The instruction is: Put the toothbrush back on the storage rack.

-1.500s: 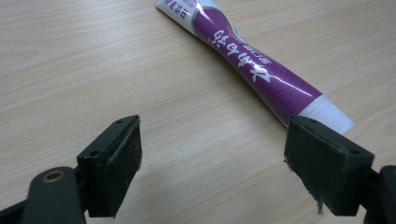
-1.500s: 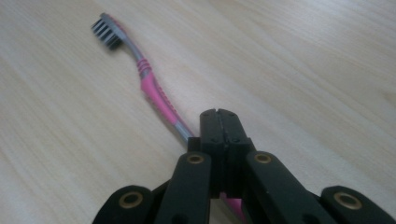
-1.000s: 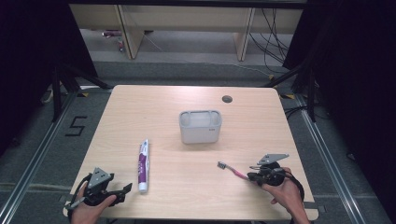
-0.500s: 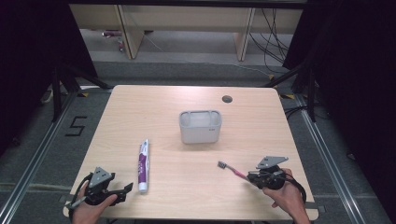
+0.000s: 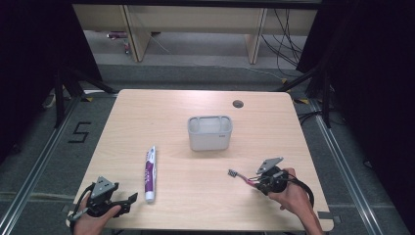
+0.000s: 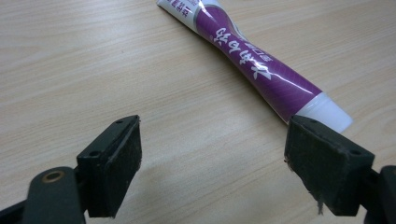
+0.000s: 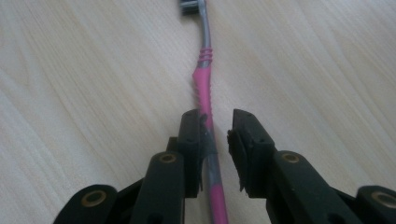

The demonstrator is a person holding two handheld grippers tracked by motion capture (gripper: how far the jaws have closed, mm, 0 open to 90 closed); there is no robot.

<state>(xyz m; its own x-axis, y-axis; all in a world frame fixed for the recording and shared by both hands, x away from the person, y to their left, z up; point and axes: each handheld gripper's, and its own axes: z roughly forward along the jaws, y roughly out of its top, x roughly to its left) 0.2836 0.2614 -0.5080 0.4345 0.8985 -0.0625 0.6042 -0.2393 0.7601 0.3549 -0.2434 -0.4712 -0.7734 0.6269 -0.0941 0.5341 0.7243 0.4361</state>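
Right claw (image 7: 217, 140) just opening, pink-and-grey plastic toothbrush (image 7: 204, 88) lying between its parted jaws, left claw (image 6: 229, 163) gaping wide, gripping nothing, purple-and-white toothpaste tube (image 6: 252, 60) lying just ahead on pale wooden counter (image 5: 293, 127)

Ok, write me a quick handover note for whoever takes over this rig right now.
Right gripper: low over the table, jaws have just been opening; a gap shows on one side of the pink toothbrush handle that lies between them, so it is no longer clamped.
Left gripper: jaws wide open, nothing between them, the purple toothpaste tube just ahead, its cap by one jaw.
Grey holder: mid-table, looks empty.
Done: nothing is in the holder yet.
Left, probably: grip the toothbrush and the tube again and put both in the holder.
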